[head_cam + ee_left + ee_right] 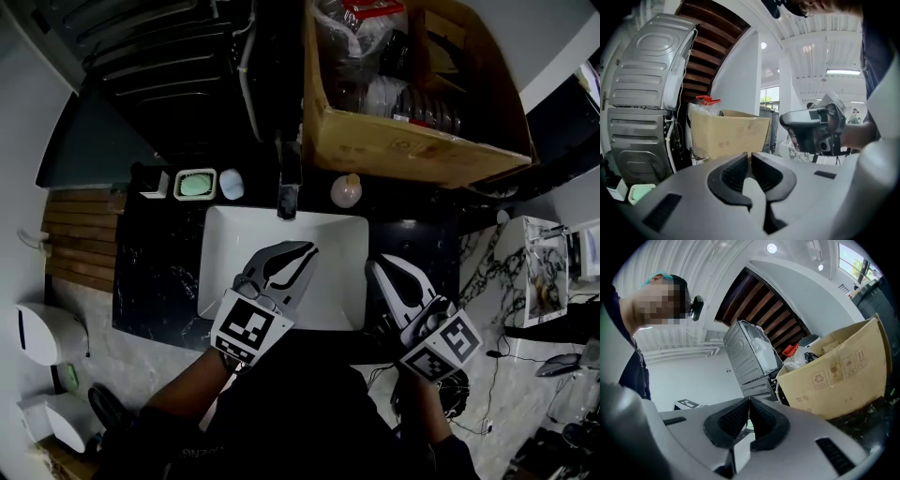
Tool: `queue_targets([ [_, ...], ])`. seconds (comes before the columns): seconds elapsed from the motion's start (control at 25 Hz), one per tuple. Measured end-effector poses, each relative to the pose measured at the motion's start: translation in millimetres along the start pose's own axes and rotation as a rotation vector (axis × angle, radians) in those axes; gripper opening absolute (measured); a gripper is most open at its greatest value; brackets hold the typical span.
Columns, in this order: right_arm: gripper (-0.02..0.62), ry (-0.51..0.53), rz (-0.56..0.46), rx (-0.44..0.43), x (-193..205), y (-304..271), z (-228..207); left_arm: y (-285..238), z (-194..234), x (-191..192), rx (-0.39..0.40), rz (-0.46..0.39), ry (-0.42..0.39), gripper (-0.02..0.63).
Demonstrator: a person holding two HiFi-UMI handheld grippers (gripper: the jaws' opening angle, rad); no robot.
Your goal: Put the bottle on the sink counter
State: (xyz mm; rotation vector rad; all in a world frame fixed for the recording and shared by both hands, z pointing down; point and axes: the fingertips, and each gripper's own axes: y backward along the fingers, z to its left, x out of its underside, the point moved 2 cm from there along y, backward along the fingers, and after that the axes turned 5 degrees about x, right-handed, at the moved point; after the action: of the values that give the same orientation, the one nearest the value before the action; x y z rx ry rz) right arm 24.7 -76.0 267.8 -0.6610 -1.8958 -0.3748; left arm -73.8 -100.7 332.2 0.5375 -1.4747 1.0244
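Bottle: a small round bottle, pale with a yellowish top, stands upright on the dark worktop behind the sink. It is just to the right of the tap and close to the front wall of the cardboard box. No gripper touches it.
Left gripper: the left gripper hangs over the white basin of the sink, well apart from the bottle. In the left gripper view its jaws meet at the tips and nothing is between them.
Right gripper: the right gripper is over the right edge of the sink, near the left gripper. In the right gripper view its jaws are also pressed together and hold nothing.
Cardboard box: it is open at the top, it stands behind the worktop, and bags and dark things lie inside.
Soap dish: a green soap dish sits on the worktop to the left of the tap, and a small white round thing lies beside it.
Washing machine: a grey washing machine shows in the left gripper view, to the left of the box.
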Motion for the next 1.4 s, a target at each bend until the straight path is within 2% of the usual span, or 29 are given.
queue_targets([
  [0.32,0.026,0.006,0.014,-0.019,5,-2,12,10,2,-8,-0.015,-0.016,-0.003,0.012],
  [0.6,0.026,0.013,0.031,-0.034,5,-4,13,8,9,-18,-0.023,-0.053,0.045,0.008],
  [1.4,0.026,0.034,0.052,-0.058,3,-2,9,0,10,-16,-0.053,-0.044,0.072,0.008],
])
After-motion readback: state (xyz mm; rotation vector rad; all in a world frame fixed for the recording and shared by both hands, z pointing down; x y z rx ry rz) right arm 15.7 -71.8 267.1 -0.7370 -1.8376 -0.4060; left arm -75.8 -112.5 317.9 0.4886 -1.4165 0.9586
